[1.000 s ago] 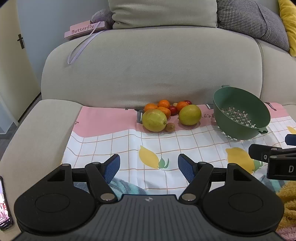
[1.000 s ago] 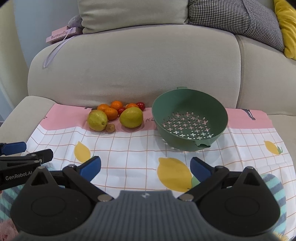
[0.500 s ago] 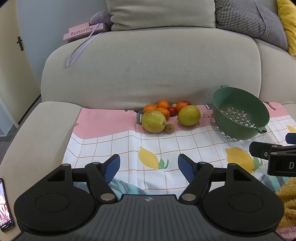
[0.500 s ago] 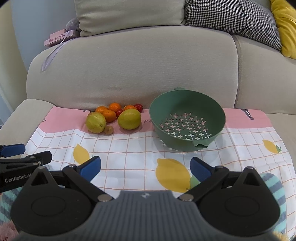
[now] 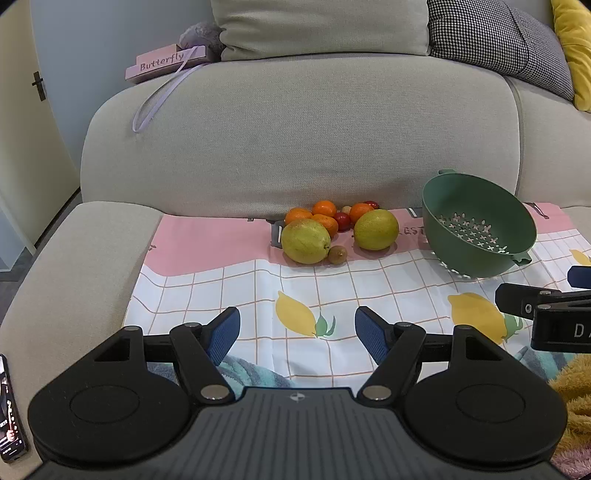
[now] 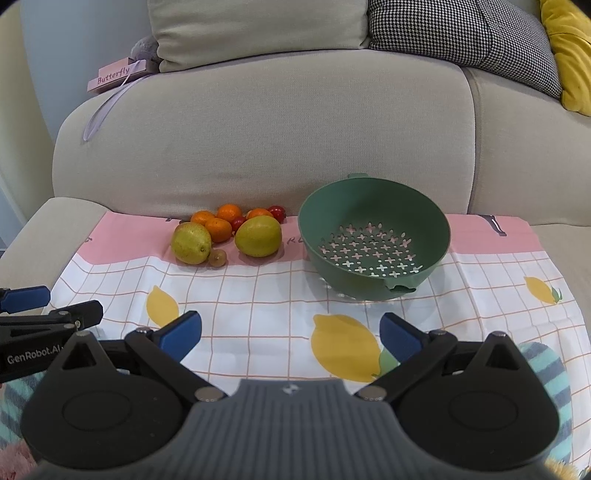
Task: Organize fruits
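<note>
Fruit pile sits on the pink band of the lemon-print checked cloth (image 6: 258, 295), tight against the sofa backrest, left of the green perforated plastic colander (image 6: 373, 236). Pile: two large yellow-green pears, the left pear (image 6: 191, 243) and the right pear (image 6: 258, 236); a small brown kiwi-like fruit (image 6: 217, 257) touching the left pear's lower right; several small orange tangerines (image 6: 218, 229) behind the pears; small red tomatoes (image 6: 276, 213) at the back, nearest the colander. Colander tilted toward the cameras, nothing inside it, near the right pear but not touching.

Cloth covers the seat of a beige fabric sofa (image 5: 295, 129). Left of the colander, up on the backrest: pink box lettered "Butterfly" (image 5: 162, 64) with a lilac ribbon hanging down. Above the colander: beige cushion (image 6: 255, 26), houndstooth cushion (image 6: 461, 33), yellow cushion at far right. Phone (image 5: 9, 410) on the sofa's arm, far left of the colander.

Left gripper (image 5: 297, 334) and right gripper (image 6: 290, 332) both hover over the cloth's near edge, well short of the fruit; blue-padded fingers (image 5: 223, 334) spread wide on each, holding nothing.
</note>
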A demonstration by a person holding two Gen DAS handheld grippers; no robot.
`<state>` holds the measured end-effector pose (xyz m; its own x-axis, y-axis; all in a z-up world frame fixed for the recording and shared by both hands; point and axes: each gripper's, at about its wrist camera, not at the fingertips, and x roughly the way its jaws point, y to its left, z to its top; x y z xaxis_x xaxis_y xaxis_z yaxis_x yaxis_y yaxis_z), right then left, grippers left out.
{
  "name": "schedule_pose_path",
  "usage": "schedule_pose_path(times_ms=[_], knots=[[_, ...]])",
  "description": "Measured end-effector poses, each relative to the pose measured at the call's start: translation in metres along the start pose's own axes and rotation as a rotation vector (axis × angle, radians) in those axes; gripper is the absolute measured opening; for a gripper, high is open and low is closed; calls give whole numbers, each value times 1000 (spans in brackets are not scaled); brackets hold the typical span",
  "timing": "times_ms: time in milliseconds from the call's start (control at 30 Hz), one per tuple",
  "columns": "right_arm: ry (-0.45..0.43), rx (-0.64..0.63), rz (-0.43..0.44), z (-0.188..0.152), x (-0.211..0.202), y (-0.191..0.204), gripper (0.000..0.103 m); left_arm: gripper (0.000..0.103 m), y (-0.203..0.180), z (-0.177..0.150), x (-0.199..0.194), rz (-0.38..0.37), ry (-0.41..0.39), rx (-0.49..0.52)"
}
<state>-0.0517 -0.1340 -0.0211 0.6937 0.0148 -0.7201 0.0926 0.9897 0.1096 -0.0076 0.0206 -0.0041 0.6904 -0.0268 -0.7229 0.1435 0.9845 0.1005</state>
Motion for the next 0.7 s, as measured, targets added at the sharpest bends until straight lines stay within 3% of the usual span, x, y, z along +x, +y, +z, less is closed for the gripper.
schedule_pose_path(times_ms=[700], knots=[[27,-9,6,0,17,3,99,84,4,3,7,-42,0,37]])
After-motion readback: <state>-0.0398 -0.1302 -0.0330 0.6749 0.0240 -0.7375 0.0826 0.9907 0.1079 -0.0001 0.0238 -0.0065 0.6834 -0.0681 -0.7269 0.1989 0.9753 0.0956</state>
